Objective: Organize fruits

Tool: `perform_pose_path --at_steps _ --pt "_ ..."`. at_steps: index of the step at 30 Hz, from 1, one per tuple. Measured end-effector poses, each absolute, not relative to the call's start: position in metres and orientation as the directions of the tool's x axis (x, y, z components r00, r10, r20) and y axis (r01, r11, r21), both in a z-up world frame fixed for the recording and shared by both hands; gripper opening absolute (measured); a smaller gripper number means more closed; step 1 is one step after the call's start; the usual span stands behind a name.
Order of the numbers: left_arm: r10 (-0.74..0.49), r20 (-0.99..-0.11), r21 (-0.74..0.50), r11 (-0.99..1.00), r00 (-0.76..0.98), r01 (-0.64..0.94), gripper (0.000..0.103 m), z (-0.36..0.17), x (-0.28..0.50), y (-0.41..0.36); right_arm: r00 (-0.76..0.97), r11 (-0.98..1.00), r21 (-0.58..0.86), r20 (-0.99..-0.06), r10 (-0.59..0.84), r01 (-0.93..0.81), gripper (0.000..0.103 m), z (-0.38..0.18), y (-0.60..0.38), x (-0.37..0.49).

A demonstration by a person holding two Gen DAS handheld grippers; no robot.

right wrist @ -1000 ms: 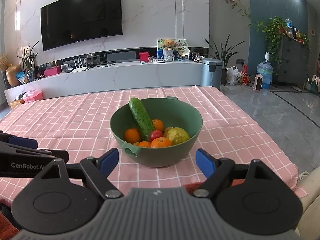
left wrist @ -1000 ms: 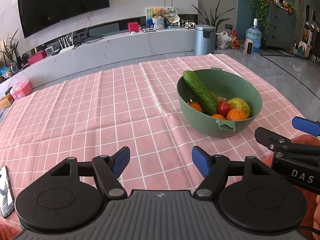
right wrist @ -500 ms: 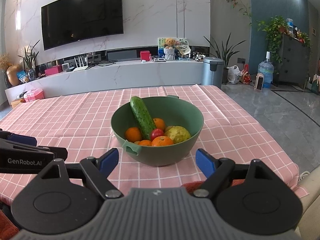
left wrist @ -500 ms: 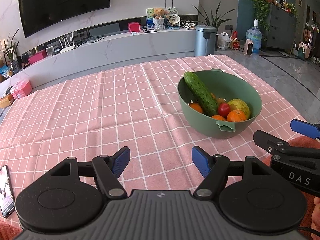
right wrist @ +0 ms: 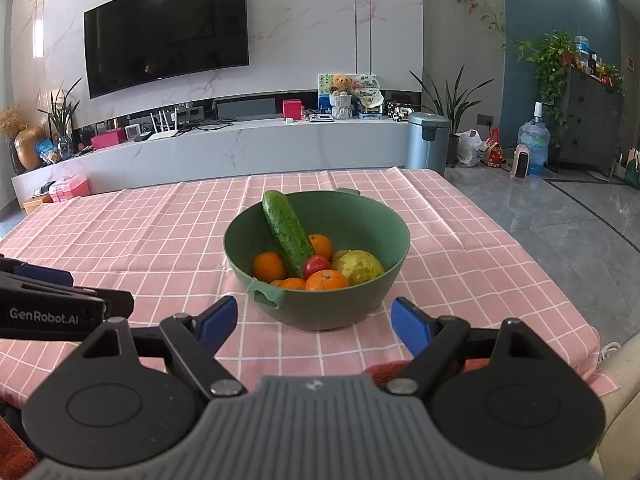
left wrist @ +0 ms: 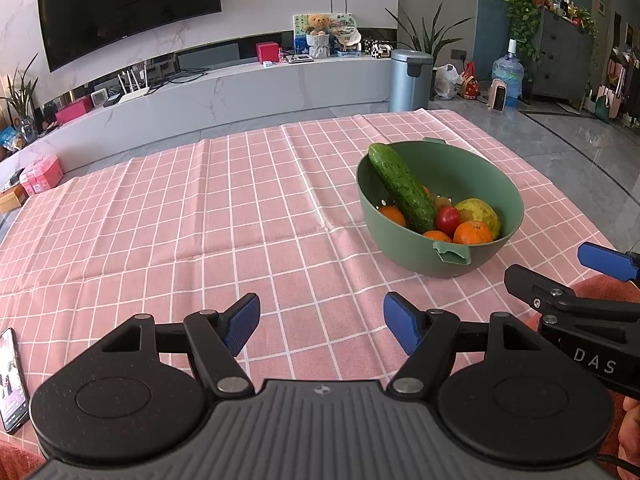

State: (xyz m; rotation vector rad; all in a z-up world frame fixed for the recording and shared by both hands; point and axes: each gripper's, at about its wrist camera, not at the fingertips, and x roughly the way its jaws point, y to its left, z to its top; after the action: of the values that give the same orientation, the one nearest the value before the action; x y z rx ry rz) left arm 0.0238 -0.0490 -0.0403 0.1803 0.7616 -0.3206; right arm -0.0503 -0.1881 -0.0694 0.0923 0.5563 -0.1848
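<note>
All the produce sits in the green bowl near the surface's right edge, fitting either stage; left tool and right tool gape empty.

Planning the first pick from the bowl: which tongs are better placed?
Probably the right tongs: open, aimed squarely at the green bowl just ahead. The left tongs, also open, face bare tablecloth, bowl off to their right.

Bowl: I saw the green bowl on the pink checked tablecloth, toward its right edge.
Contents: cucumber leaning on the rim; oranges, tomato.
Right gripper: I held it spread wide, empty, near the bowl.
</note>
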Motion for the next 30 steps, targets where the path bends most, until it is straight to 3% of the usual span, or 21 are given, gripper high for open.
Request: perform_pose_path --at_steps 30 --pt "-0.21 -0.705 0.052 0.938 0.678 0.344 0.083 -0.0414 0.0249 -0.0467 0.827 0.978 0.045 -0.543 -0.145 0.201 0.081 -0.0703 -0.1895 -0.0488"
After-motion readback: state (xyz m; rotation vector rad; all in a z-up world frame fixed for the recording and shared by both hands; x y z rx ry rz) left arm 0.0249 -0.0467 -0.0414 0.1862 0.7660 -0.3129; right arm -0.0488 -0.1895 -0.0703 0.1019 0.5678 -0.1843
